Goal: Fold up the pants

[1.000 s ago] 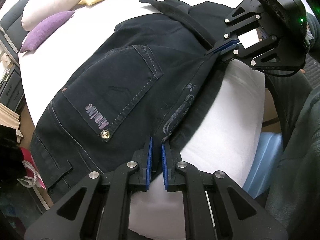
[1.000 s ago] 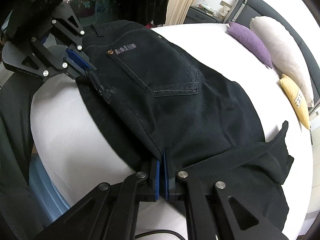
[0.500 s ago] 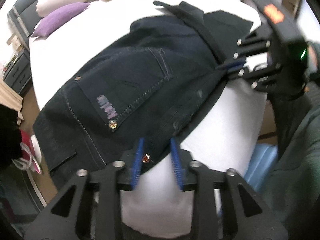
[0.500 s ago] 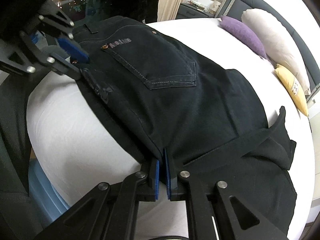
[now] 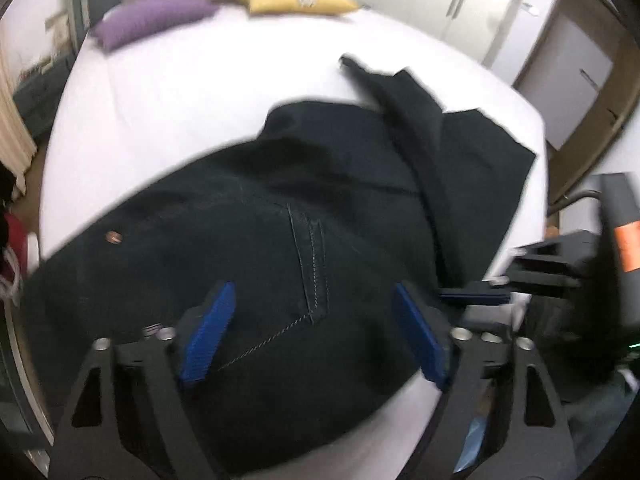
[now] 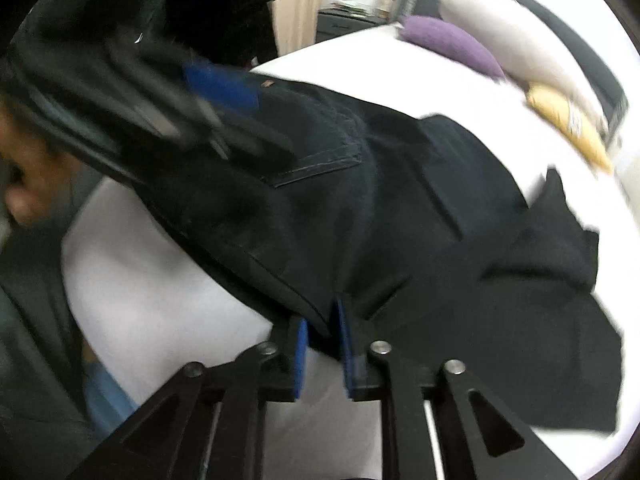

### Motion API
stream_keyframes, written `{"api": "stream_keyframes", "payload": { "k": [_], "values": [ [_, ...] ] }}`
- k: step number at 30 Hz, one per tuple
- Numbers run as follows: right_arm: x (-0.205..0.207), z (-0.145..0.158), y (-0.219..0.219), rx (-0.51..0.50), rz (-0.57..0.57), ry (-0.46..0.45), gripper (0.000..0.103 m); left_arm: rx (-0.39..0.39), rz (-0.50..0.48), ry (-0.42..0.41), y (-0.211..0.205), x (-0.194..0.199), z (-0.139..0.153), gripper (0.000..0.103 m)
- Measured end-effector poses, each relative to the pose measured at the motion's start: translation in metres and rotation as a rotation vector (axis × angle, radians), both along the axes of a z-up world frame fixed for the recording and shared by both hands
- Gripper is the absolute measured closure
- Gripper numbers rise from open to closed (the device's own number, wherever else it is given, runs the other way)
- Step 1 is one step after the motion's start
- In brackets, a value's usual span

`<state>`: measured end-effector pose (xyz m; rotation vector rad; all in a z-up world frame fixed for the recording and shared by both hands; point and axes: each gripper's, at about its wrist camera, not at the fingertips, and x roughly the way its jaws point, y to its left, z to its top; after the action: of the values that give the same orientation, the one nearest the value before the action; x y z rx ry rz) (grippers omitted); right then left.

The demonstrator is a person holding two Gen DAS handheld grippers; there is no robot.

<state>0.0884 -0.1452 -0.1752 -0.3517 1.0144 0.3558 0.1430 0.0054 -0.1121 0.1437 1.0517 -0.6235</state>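
Black denim pants sprawled across the white bed, seat end nearest, legs trailing toward the far edge. Left gripper hovering over the back pocket, jaws spread wide, holding nothing. Right gripper pinching the near seam edge, jaws narrowly parted around cloth. Risk from here: one-sided hold, so any pull likely to skew the fold or slip the heavy fabric free.
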Motion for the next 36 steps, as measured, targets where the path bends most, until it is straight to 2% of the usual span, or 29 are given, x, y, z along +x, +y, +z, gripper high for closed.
{"api": "stream_keyframes", "payload": {
  "k": [3,5,8,12,14,16,17,19,21,24,31,36],
  "values": [
    [0.000,0.016,-0.030,0.128,-0.073,0.039,0.071,0.093,-0.004,0.039,-0.018,0.002,-0.030,0.030],
    [0.006,0.029,-0.055,0.168,-0.152,0.038,0.070,0.113,-0.010,0.034,-0.020,0.000,-0.039,0.030],
    [0.030,0.057,-0.105,0.277,-0.296,0.023,0.070,0.099,-0.004,0.036,-0.022,0.004,-0.032,0.031],
    [0.090,0.091,-0.173,0.381,-0.499,-0.030,0.070,0.035,-0.014,-0.022,-0.036,0.016,-0.005,0.031],
    [0.119,0.096,-0.193,0.425,-0.574,-0.036,0.064,0.017,-0.015,-0.021,-0.047,0.026,-0.004,0.031],
    [0.162,0.095,-0.213,0.414,-0.675,-0.006,0.061,0.014,-0.003,0.006,-0.056,0.041,-0.011,0.031],
    [0.175,0.092,-0.215,0.413,-0.686,0.010,0.061,0.017,0.004,0.032,-0.058,0.047,-0.020,0.037],
    [0.209,0.082,-0.221,0.389,-0.719,0.043,0.061,0.027,0.012,0.076,-0.060,0.055,-0.035,0.039],
    [0.245,0.064,-0.217,0.326,-0.733,0.092,0.061,0.024,0.005,0.071,-0.059,0.054,-0.041,0.039],
    [0.280,0.044,-0.223,0.269,-0.759,0.139,0.061,0.016,0.002,0.068,-0.057,0.052,-0.041,0.039],
    [0.335,0.007,-0.231,0.169,-0.822,0.236,0.061,0.009,0.004,0.050,-0.049,0.042,-0.043,0.039],
    [0.348,-0.004,-0.231,0.120,-0.858,0.256,0.055,0.009,0.002,0.047,-0.042,0.037,-0.042,0.039]
  ]
}}
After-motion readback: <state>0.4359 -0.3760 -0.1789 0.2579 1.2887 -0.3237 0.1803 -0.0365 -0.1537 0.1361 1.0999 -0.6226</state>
